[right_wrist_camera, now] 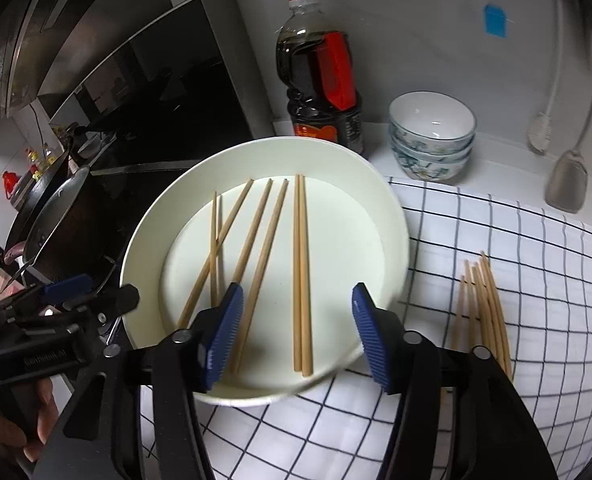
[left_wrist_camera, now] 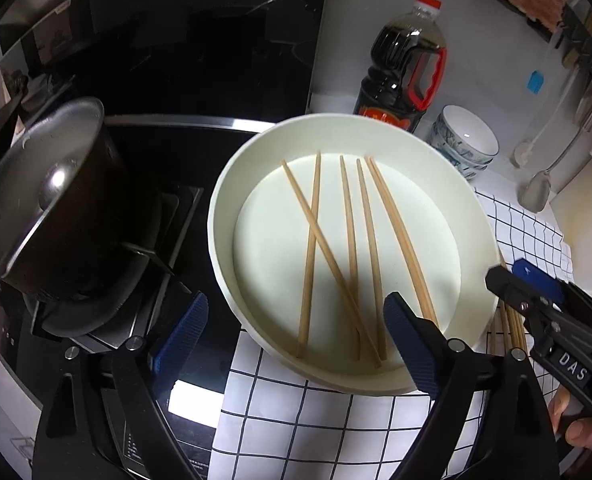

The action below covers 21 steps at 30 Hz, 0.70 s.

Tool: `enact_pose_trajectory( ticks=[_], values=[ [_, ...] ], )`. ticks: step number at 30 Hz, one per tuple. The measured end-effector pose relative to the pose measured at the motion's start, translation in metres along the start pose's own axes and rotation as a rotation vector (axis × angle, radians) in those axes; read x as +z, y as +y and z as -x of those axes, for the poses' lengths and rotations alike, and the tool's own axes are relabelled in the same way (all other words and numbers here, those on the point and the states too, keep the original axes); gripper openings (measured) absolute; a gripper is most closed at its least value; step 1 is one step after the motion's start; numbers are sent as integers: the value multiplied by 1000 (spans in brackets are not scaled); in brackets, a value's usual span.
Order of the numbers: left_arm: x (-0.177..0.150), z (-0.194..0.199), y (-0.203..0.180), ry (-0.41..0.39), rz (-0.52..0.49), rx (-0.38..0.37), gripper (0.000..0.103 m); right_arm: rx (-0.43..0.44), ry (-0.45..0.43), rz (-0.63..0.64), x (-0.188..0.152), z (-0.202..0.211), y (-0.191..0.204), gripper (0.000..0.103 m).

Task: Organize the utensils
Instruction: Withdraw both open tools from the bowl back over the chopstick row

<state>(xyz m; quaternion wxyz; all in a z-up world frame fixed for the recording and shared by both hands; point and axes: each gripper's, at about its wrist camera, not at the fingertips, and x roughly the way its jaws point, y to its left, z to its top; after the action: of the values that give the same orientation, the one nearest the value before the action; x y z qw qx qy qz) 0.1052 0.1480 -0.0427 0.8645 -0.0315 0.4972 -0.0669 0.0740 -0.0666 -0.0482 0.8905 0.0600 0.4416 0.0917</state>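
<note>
Six chopsticks lie loose in the white dish; a sorted bundle rests on the checked cloth just right of the dish. Right gripper has its jaws apart and empty, hovering at the dish's near rim with the straight pair directly ahead between the fingers. That pair's long axis runs away from the gripper, roughly in line with its fingers, so closing would squeeze across both sticks. Left gripper is also spread and empty, at the dish's left near edge, by the crossed sticks. Right hand looks nearer to a grab.
</note>
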Motion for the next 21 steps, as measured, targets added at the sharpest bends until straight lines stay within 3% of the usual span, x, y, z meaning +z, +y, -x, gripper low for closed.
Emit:
enact_pose_trajectory(
  ticks=[9,15,21],
  values=[
    [-7,15,-21,-41,-49,-44,91,-56,-16,-48,-20,27,-14,60],
    [-19,18,-50,-51,-90,-87,93,-118,-47,-91,-37,54,-40,62],
    [-38,17,-90,-47,-146,-131,93,-176,-18,-121,-67,67,-79,62]
  ],
)
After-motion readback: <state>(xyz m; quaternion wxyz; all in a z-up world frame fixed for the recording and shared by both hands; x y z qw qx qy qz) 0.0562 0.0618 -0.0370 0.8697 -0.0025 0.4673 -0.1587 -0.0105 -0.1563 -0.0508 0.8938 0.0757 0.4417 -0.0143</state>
